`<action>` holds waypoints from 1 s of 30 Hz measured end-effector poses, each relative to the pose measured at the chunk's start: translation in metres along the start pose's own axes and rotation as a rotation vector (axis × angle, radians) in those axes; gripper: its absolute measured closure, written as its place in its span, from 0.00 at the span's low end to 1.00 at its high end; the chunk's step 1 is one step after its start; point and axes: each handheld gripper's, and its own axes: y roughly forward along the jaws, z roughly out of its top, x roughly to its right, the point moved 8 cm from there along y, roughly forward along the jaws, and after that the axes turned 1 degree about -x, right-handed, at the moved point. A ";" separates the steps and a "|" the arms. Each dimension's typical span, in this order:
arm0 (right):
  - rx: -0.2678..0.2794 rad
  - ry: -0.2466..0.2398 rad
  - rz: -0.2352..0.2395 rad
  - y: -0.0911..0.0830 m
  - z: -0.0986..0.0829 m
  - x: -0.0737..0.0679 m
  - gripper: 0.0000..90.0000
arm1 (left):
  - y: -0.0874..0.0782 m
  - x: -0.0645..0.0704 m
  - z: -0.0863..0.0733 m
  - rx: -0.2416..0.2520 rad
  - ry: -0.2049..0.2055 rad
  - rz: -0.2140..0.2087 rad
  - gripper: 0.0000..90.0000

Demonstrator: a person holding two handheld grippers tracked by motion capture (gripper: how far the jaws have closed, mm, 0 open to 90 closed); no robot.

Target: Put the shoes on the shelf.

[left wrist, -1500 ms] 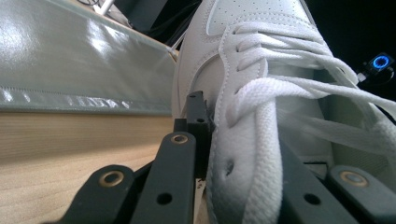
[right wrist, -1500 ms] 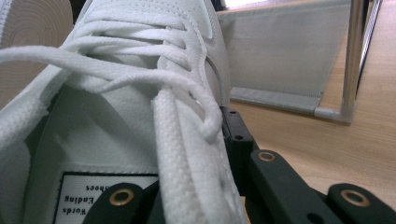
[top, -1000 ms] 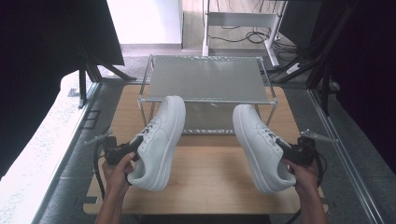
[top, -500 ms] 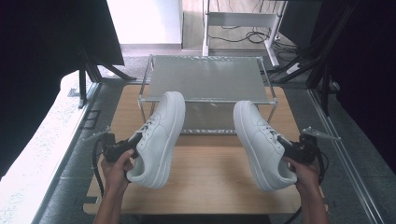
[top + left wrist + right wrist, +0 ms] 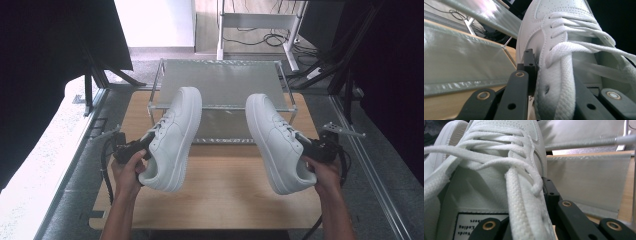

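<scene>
Black two-jaw left tool (image 5: 142,145), brass-ringed screws, black cable, bare forearms

A wooden tabletop (image 5: 220,195) spans the middle of the high view. At its 12 o'clock edge stands a two-tier metal rack (image 5: 220,82) with mesh shelves, its lower shelf (image 5: 220,131) resting just above the wood. Beyond the rack, at 12 o'clock, a white frame (image 5: 255,21) stands on the floor with dark cables (image 5: 255,39) lying under it. A white surface (image 5: 30,165) lies at 9 o'clock.
</scene>
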 end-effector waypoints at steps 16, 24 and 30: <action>0.058 0.030 -0.026 0.004 0.043 0.003 0.97 | 0.018 0.006 0.032 0.011 0.014 -0.009 0.93; 0.076 0.066 -0.012 0.012 0.060 0.005 0.97 | 0.029 0.012 0.048 0.033 0.027 -0.017 0.93; 0.077 0.060 -0.022 0.019 0.076 0.003 0.97 | 0.043 0.012 0.063 0.052 -0.012 -0.035 0.93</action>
